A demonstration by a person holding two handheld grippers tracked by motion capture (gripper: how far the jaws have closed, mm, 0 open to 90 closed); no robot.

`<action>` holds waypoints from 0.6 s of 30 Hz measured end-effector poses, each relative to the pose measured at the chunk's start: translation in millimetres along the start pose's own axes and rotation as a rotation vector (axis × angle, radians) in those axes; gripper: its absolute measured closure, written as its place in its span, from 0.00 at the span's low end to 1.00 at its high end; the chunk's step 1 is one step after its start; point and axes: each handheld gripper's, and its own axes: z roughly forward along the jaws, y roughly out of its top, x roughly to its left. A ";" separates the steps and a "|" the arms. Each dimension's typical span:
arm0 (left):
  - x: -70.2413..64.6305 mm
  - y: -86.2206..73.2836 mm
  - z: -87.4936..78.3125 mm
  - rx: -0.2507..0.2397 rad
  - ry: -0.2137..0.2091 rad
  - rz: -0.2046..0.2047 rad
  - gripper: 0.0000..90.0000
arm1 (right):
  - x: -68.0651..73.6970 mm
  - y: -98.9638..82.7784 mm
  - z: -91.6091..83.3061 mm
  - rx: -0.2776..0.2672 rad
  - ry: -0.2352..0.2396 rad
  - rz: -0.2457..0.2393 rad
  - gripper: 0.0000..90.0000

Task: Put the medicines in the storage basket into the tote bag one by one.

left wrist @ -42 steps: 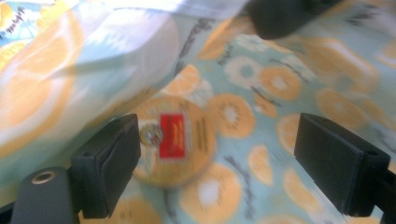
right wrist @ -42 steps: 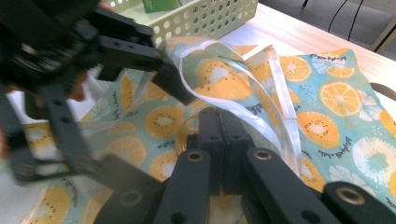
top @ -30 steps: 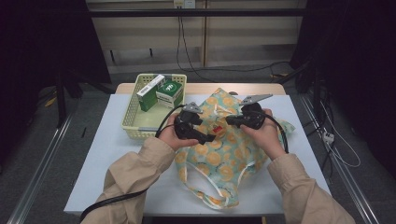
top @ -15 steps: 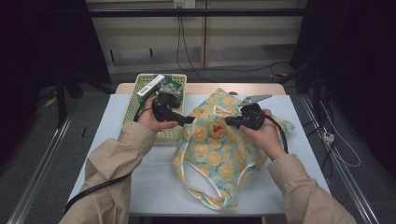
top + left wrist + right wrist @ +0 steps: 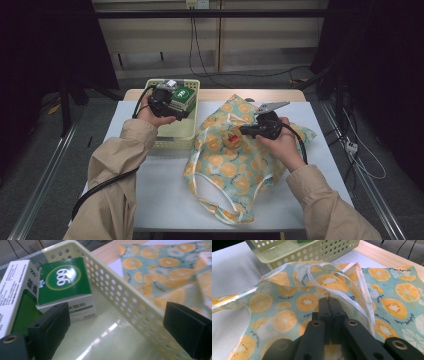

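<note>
On the white worktop, my left tongs, just opening and empty, straddle the pale yellow perforated plastic basket's wall; right tongs, at three o'clock, pinch the orange-slice-print fabric bag.

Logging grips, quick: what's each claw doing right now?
Left claw: open, just widened, empty, over the basket.
Right claw: shut on the bag.

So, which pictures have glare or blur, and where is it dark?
High view: the table is evenly lit while the room around it is nearly black. Left gripper view: bright glare streaks on the basket floor, a shine on the green box, and the near jaws look soft. Right gripper view: the orange-print bag is sharp and the shut right claw slightly blurred.
</note>
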 end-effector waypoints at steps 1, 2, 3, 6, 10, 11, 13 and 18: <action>2.2 -0.8 2.9 0.006 0.004 -0.006 0.07 | 0.2 0.4 -0.2 0.000 0.000 -0.002 1.00; 3.5 -1.3 5.1 0.008 0.010 -0.008 0.07 | 0.2 0.5 -0.4 -0.002 0.000 -0.001 1.00; 6.3 -2.0 8.3 0.020 0.023 0.005 0.07 | 0.1 0.6 -0.6 -0.003 0.001 0.000 1.00; 11.4 -2.8 16.6 0.018 0.038 -0.009 0.07 | -0.9 0.3 -1.0 -0.004 0.000 0.002 1.00; 17.9 -1.1 23.8 0.033 0.061 -0.040 0.08 | -2.7 -0.4 -0.9 0.001 0.001 0.005 1.00; 18.5 -0.6 25.5 0.031 0.070 -0.050 0.08 | -3.1 -0.6 -0.6 0.005 -0.001 0.004 1.00; 20.7 1.4 27.5 0.020 0.084 -0.052 0.07 | -3.4 0.0 -0.4 0.011 -0.002 0.002 1.00; 26.5 2.8 34.8 0.027 0.104 -0.070 0.07 | -4.5 1.3 -1.8 0.003 0.001 0.005 1.00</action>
